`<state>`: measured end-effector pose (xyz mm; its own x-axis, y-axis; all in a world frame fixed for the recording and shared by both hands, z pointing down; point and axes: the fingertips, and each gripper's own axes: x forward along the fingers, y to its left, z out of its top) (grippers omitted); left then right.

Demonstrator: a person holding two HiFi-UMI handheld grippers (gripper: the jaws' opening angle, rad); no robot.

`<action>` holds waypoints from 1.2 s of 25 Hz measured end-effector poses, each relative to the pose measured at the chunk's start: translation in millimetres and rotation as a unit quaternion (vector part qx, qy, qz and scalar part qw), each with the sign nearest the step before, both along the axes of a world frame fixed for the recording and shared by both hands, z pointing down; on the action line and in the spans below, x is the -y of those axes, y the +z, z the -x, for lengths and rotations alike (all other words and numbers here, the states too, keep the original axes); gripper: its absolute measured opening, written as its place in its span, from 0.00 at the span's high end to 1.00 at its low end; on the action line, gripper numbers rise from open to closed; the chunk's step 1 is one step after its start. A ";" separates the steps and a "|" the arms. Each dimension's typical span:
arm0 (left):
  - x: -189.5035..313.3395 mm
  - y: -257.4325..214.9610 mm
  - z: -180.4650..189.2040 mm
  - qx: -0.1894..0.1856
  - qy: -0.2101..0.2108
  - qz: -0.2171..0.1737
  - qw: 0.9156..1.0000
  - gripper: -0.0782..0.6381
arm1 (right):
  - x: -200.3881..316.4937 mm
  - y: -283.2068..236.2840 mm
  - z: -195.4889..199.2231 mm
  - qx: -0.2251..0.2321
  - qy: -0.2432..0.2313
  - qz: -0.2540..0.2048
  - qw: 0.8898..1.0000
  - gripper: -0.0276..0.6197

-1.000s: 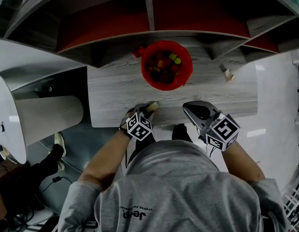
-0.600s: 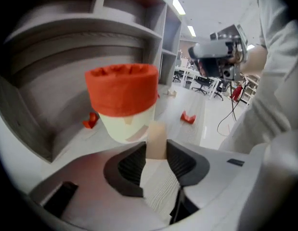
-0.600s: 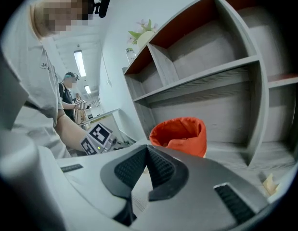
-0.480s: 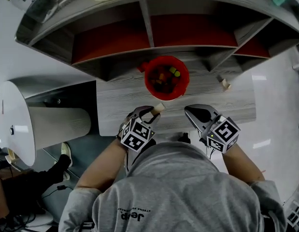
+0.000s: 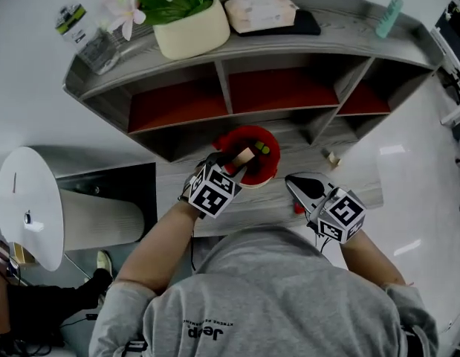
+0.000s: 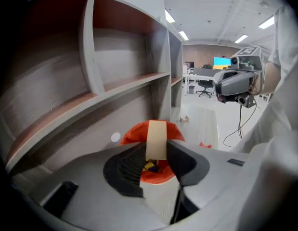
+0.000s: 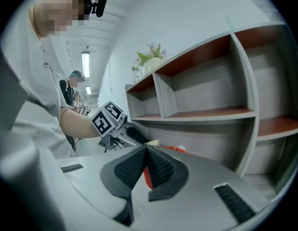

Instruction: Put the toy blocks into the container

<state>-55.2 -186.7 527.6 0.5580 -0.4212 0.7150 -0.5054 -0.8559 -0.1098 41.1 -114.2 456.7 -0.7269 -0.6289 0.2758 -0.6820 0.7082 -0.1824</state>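
A red container [image 5: 250, 132] stands on the grey wooden table under the shelf unit, with several coloured blocks inside. My left gripper [image 5: 235, 162] hangs over its near rim, shut on a pale wooden block [image 5: 242, 157]. In the left gripper view that block [image 6: 156, 139] stands upright between the pads, directly above the container [image 6: 132, 133]. My right gripper [image 5: 295, 184] hovers to the right of the container with its jaws together and nothing held; the right gripper view shows its tips [image 7: 145, 150] meeting. A small red block [image 5: 298, 208] lies on the table below it.
Another small wooden block [image 5: 331, 157] lies at the table's far right. The grey shelf unit [image 5: 227, 88] with red back panels overhangs the container; a plant pot [image 5: 191, 32] stands on top. A white round stand [image 5: 29, 207] is at the left.
My left gripper has risen from the table's front edge with the wooden block and now sits over the container. The right gripper rose slightly. The head view has tilted up to the shelf top.
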 end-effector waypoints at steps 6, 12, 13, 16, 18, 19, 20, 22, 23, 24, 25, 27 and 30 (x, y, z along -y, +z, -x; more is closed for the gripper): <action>12.5 -0.8 -9.0 0.005 0.001 0.004 1.000 0.66 | -1.2 -10.4 -8.4 -0.004 0.008 -0.009 1.000 0.92; 22.7 -0.9 -19.3 -0.019 -0.004 -0.001 1.000 0.57 | -0.6 -10.2 -13.1 -0.006 0.012 -0.009 1.000 0.92; 22.8 -1.1 -20.3 -0.024 -0.004 0.001 1.000 0.52 | -0.5 -9.8 -14.2 -0.006 0.013 -0.009 1.000 0.92; 20.8 -2.6 -19.9 -0.029 -0.006 0.003 1.000 0.51 | -0.1 -9.0 -17.1 -0.007 0.015 -0.008 1.000 0.92; 17.7 -3.1 -18.8 -0.029 -0.006 0.004 1.000 0.51 | 0.1 -9.1 -18.8 -0.006 0.017 -0.008 1.000 0.92; 16.1 -3.6 -18.4 -0.031 -0.005 0.003 1.000 0.51 | 0.4 -9.3 -19.3 -0.006 0.018 -0.008 1.000 0.92; 14.3 -4.2 -17.9 -0.031 -0.004 0.002 0.999 0.51 | 0.6 -9.7 -19.4 -0.005 0.018 -0.009 1.000 0.92; 8.7 -5.2 -17.1 -0.030 -0.002 0.005 1.000 0.51 | 0.7 -11.2 -19.5 -0.004 0.018 -0.010 1.000 0.92; 4.7 -5.9 -17.5 -0.030 -0.001 0.007 1.000 0.51 | 0.6 -11.7 -19.9 -0.003 0.019 -0.010 1.000 0.92; -0.3 -6.9 -19.2 -0.031 0.003 0.010 0.999 0.51 | 0.4 -11.6 -20.9 -0.002 0.020 -0.010 1.000 0.92; -6.2 -8.4 -23.1 -0.036 0.010 0.012 0.999 0.51 | 0.1 -11.1 -22.6 0.000 0.023 -0.010 1.000 0.92; -21.2 -12.5 -37.6 -0.053 0.034 0.017 0.998 0.51 | 0.2 -9.7 -28.4 0.003 0.031 -0.008 0.999 0.92; -51.2 -10.3 -69.3 -0.074 0.083 0.037 0.993 0.52 | 1.0 -3.9 -44.6 0.006 0.048 -0.001 0.999 0.92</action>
